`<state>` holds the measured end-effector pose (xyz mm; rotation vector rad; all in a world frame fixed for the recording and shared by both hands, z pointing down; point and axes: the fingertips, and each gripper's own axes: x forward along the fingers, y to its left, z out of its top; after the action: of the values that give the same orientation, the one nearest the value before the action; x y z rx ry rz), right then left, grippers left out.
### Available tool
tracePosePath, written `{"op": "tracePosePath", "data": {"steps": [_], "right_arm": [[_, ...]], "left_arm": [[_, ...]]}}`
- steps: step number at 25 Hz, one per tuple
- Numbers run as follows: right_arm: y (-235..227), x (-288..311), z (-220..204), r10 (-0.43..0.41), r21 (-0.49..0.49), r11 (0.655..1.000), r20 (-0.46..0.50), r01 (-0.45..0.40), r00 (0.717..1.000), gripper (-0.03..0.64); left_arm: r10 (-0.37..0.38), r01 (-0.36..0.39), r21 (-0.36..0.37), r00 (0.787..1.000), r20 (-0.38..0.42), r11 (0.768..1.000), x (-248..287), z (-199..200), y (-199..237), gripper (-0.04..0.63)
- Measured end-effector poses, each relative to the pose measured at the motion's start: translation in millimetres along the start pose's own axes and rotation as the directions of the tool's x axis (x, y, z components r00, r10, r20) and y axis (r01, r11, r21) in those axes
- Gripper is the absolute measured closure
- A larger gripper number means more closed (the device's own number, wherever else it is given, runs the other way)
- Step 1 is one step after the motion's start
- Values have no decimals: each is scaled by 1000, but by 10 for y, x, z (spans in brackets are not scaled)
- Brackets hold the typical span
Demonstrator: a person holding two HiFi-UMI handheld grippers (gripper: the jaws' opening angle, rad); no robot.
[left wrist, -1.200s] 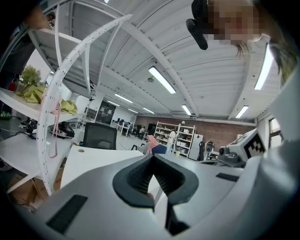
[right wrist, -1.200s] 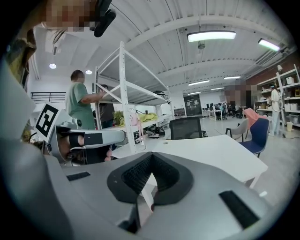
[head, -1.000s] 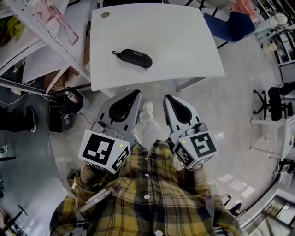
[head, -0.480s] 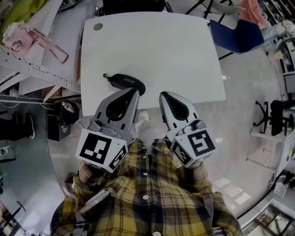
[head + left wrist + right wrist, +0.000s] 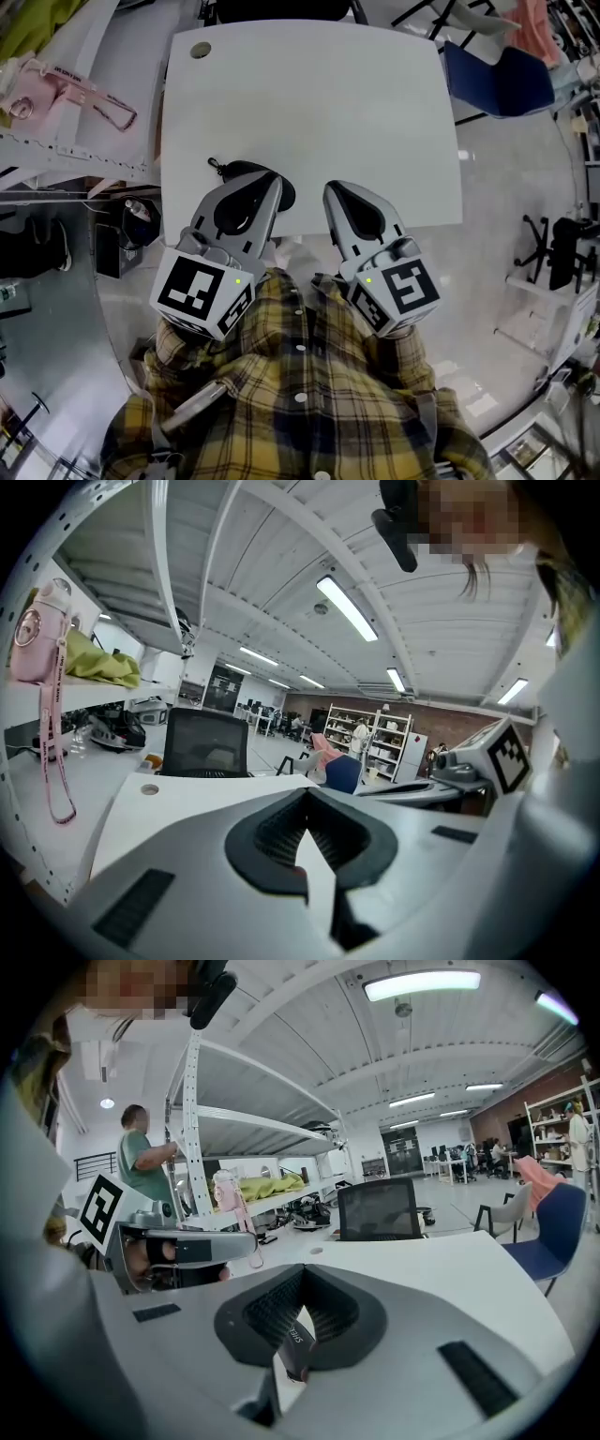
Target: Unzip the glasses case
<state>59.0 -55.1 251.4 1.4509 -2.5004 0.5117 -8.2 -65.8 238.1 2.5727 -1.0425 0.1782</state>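
**Hovering at the case, both tools shut**

The black oval zip-up glasses case (image 5: 246, 170) lies flat on the white rectangular table (image 5: 356, 103), close to the table's front edge and toward its left corner. Your left gripper (image 5: 272, 183) hangs over the case and hides its middle from the head view. No view tells whether it touches the case. Your right gripper (image 5: 331, 190) sits over the same front edge, just beside the left one and clear of the case. Each has its jaws pressed together with nothing between them, so you must spread both before any grab.

Handling, as a judgement: the case looks like a stiff moulded shell, light, with a fabric skin. On that smooth table top it will likely skate once you tug the zip. Pin the body across its narrow width with one tool.

A small black loop (image 5: 216, 165) sticks out of the case's end nearer the table's left edge. It could be the zip pull or a carry loop; it is too small to tell. If it is the pull, it is thin and floppy, so pinch it squarely at the jaw tips.
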Motion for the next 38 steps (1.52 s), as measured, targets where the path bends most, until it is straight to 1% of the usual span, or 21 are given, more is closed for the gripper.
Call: {"op": "tracePosePath", "data": {"steps": [7, 9, 12, 15, 19, 21, 23, 26, 29, 31, 32, 33, 35, 36, 38], "right_arm": [[-67, 231, -182, -34, 42, 998, -51, 36, 998, 618], [-110, 280, -245, -39, 50, 998, -64, 43, 997, 618], [-163, 321, -335, -53, 65, 996, -80, 59, 995, 618], [-185, 306, -411, -74, 92, 992, -96, 83, 993, 618], [-228, 305, -583, -93, 128, 986, -119, 109, 988, 618], [-232, 297, -696, -104, 154, 980, -133, 125, 986, 618], [-241, 280, -810, -115, 175, 975, -147, 140, 982, 618], [-316, 221, -988, -133, 197, 966, -170, 166, 976, 618], [-390, 165, -1095, -155, 221, 956, -182, 194, 971, 618], [-376, 150, -1137, -168, 235, 949, -188, 210, 968, 618], [-366, 146, -1167, -172, 241, 946, -192, 217, 966, 618], [-358, 144, -1204, -175, 247, 943, -197, 221, 965, 618], [-346, 144, -1295, -175, 258, 939, -210, 227, 962, 618], [-340, 143, -1345, -174, 265, 937, -218, 229, 960, 618], [-326, 140, -1443, -168, 280, 932, -234, 232, 958, 618]], "left_arm": [[-49, 50, 9, 997, -56, 999, 204, -115, 160, 588], [-74, 75, 13, 994, -76, 997, 274, -167, 184, 588], [-126, 130, 21, 983, -134, 991, 329, -323, 219, 588], [-159, 170, 43, 967, -201, 984, 334, -480, 243, 586], [-201, 233, 80, 936, -290, 969, 412, -718, 293, 586], [-219, 273, 116, 914, -342, 955, 436, -846, 332, 576], [-247, 326, 137, 881, -404, 935, 463, -983, 346, 531], [-297, 399, 125, 826, -478, 908, 540, -1187, 308, 486], [-321, 466, 153, 778, -541, 871, 588, -1341, 294, 442], [-330, 515, 188, 746, -579, 836, 564, -1399, 324, 420], [-334, 544, 207, 727, -601, 813, 548, -1433, 337, 404], [-334, 575, 229, 705, -625, 785, 535, -1481, 348, 384], [-323, 636, 276, 661, -678, 721, 516, -1618, 369, 367], [-315, 665, 295, 638, -703, 686, 512, -1689, 375, 347], [-296, 721, 326, 590, -751, 612, 508, -1810, 377, 334]]}}
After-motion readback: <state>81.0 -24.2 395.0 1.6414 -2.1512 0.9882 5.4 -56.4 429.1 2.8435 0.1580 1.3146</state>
